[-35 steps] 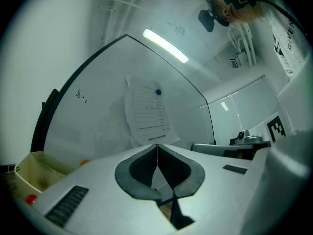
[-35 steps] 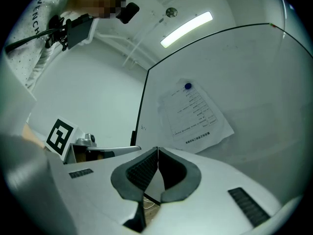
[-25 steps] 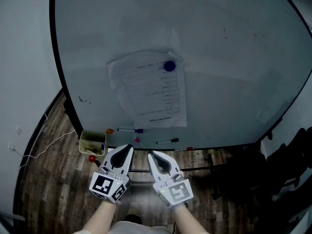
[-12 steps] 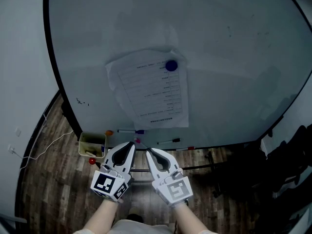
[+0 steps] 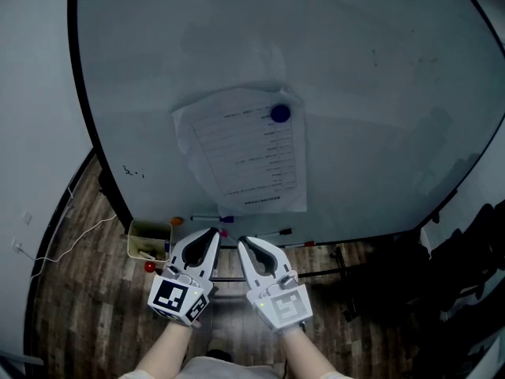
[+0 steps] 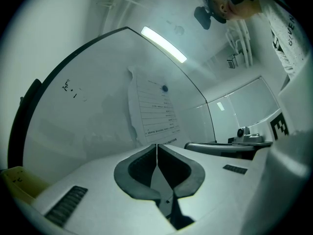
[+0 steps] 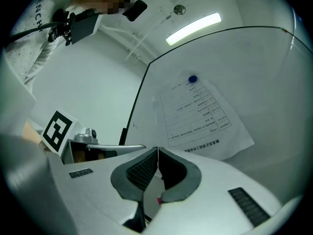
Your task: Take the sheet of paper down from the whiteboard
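A printed sheet of paper (image 5: 246,152) hangs a little askew on the whiteboard (image 5: 355,69), pinned near its top right corner by a round blue magnet (image 5: 279,114). It also shows in the left gripper view as the sheet (image 6: 154,109) and in the right gripper view as the sheet (image 7: 200,114) with the magnet (image 7: 192,79). My left gripper (image 5: 211,233) and right gripper (image 5: 242,243) are held side by side below the sheet, apart from the board. Both are shut with nothing between the jaws.
Markers (image 5: 272,232) lie on the board's tray below the sheet. A small yellowish box (image 5: 148,239) with oddments hangs at the tray's left end. A white cable (image 5: 75,239) runs over the wooden floor at left. Dark bags (image 5: 465,267) sit at right.
Both grippers have edged slightly toward the board; the sheet sits a little lower in the head view. The jaws stay shut.
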